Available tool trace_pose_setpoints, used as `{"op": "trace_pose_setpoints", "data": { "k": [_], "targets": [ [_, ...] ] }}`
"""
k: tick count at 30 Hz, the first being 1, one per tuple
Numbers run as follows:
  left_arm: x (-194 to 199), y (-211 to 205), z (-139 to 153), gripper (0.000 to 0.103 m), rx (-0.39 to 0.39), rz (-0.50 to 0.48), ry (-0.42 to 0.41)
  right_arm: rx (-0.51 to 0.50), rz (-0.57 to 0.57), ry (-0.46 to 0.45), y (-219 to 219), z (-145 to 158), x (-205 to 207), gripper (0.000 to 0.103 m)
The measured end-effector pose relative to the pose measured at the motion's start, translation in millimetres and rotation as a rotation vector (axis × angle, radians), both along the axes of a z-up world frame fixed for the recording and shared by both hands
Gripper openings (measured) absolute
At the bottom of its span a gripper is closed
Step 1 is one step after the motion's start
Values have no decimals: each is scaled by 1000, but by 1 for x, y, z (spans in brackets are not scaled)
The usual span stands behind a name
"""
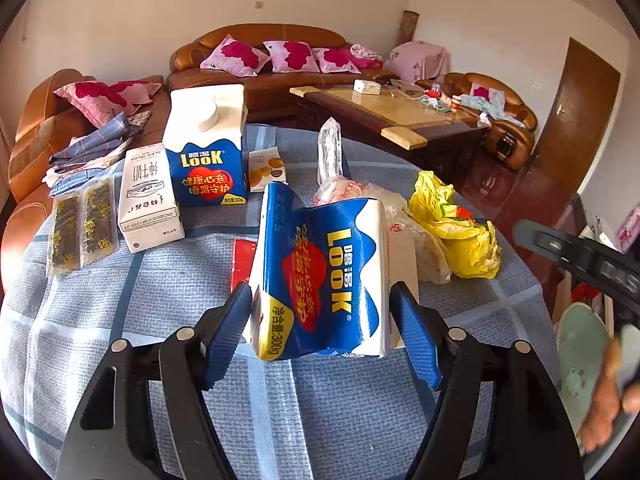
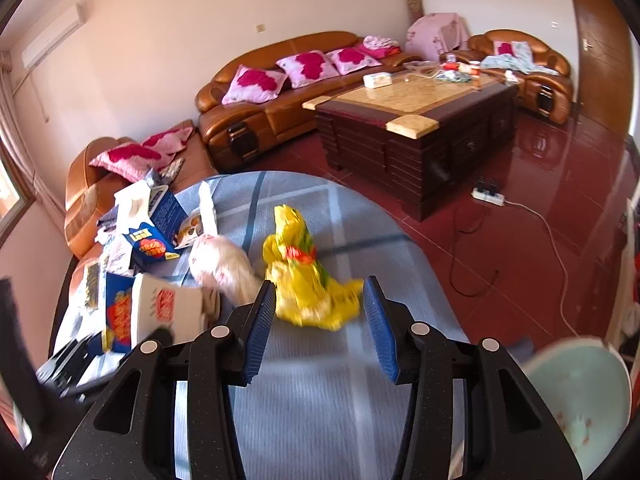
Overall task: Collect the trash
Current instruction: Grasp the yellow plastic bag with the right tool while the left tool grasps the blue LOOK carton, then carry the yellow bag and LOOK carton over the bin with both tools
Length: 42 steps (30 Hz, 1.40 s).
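Left wrist view: our left gripper (image 1: 322, 320) clamps the crushed blue carton (image 1: 320, 276) over the checked tablecloth (image 1: 120, 312); label readable here only.

Right wrist view: our right gripper (image 2: 320, 320), jaws apart, empty, nears the yellow bag (image 2: 310, 280); floor power strip (image 2: 488, 197) shows here only.

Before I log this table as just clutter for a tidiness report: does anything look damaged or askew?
Yes. The blue LOOK carton between the left gripper's fingers is crushed and lying over, while its twin behind stands upright and intact. A yellow plastic bag lies crumpled beside it.
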<state>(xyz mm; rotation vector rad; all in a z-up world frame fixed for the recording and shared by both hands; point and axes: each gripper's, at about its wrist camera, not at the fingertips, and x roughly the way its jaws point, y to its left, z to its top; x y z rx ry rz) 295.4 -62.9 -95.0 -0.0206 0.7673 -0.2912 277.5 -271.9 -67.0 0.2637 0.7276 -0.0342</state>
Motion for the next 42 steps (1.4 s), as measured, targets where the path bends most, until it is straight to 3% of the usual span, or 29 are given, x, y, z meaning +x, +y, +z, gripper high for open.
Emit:
{"op": "trace_pose_setpoints", "data": {
  "k": [5,8,12,15,19,21,26,28,30,36,42],
  "targets": [
    [-8,33,7,68,-66,37,16,-42,48,55,10,-16,38,46],
    [-22,58,21,64,-81,71,-15,-52,49,105,12,-29,55,46],
    [-34,82,31,61,-87,112,-37,-46,75,143,20,-38,59,44],
    [-39,89,29,62,-80,110,-42,-61,78,154,29,-40,54,36],
    [-47,90,21,65,-52,108,-13,-72,102,163,37,-33,36,24],
    [-50,95,12,77,-45,139,15,-67,98,170,37,-30,23,22],
    [-53,120,-8,84,-136,189,96,-13,73,106,40,-17,-22,22],
    [-52,123,-9,81,-159,194,97,15,78,77,47,-13,-44,22],
    [-52,123,-12,71,-186,175,109,42,85,64,51,-12,-60,23],
    [-68,120,-12,70,-181,131,97,130,117,39,65,-7,-103,23],
    [-89,122,-6,66,-186,130,75,101,90,-37,72,5,-134,23]
  ]
}}
